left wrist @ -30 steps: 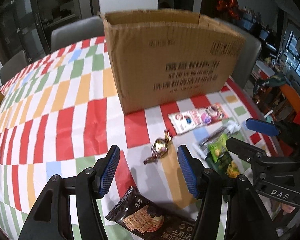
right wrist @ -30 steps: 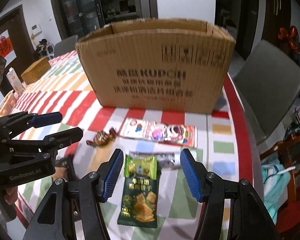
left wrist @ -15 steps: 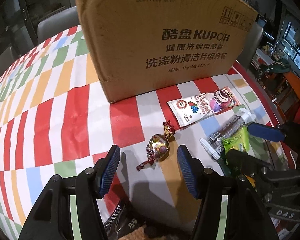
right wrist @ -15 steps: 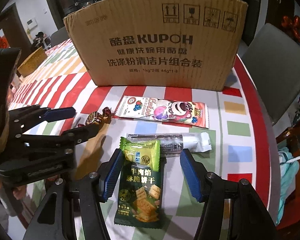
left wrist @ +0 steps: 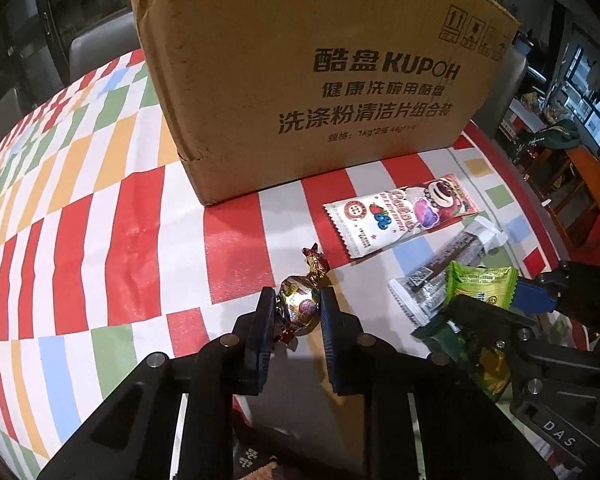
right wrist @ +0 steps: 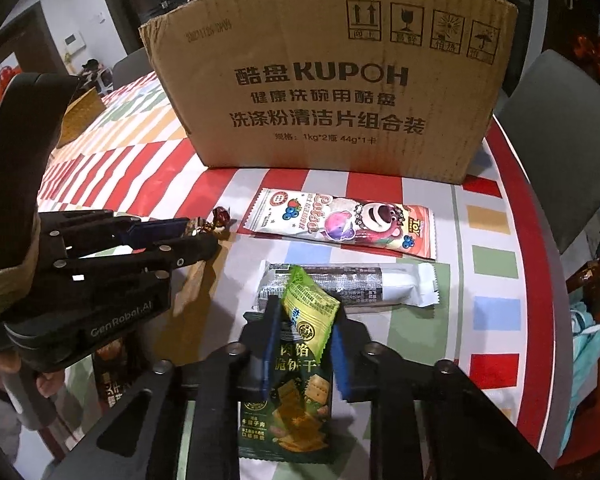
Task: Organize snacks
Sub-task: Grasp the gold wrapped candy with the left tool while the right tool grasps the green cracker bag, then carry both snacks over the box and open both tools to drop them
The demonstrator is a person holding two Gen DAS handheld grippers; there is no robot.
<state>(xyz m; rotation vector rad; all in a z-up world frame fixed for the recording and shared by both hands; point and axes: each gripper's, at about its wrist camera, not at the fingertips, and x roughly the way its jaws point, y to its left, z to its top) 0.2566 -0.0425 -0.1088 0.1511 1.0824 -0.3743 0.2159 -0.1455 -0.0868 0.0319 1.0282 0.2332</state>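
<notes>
Left wrist view: foil candy (left wrist: 298, 310) sits pinched in my left gripper (left wrist: 294, 314) on the tablecloth (left wrist: 112, 240); my right gripper (right wrist: 304, 344) is closing, squeezing the green cracker pack (right wrist: 300, 360). Nothing visibly boxed; pink bar (right wrist: 340, 224) and silver bar (right wrist: 360, 286) wait before the cardboard box (right wrist: 332, 80).

Both views are fairly dim indoor pictures with strong fisheye bending; straight stripes of the tablecloth (left wrist: 100, 240) curve toward the edges, and the corners are black. Light falls from above and gives soft glare on the red stripes and on the foil candy (left wrist: 300, 308). The cardboard box (right wrist: 332, 92) is sharp, its print readable. The background room is dark and less clear.
</notes>
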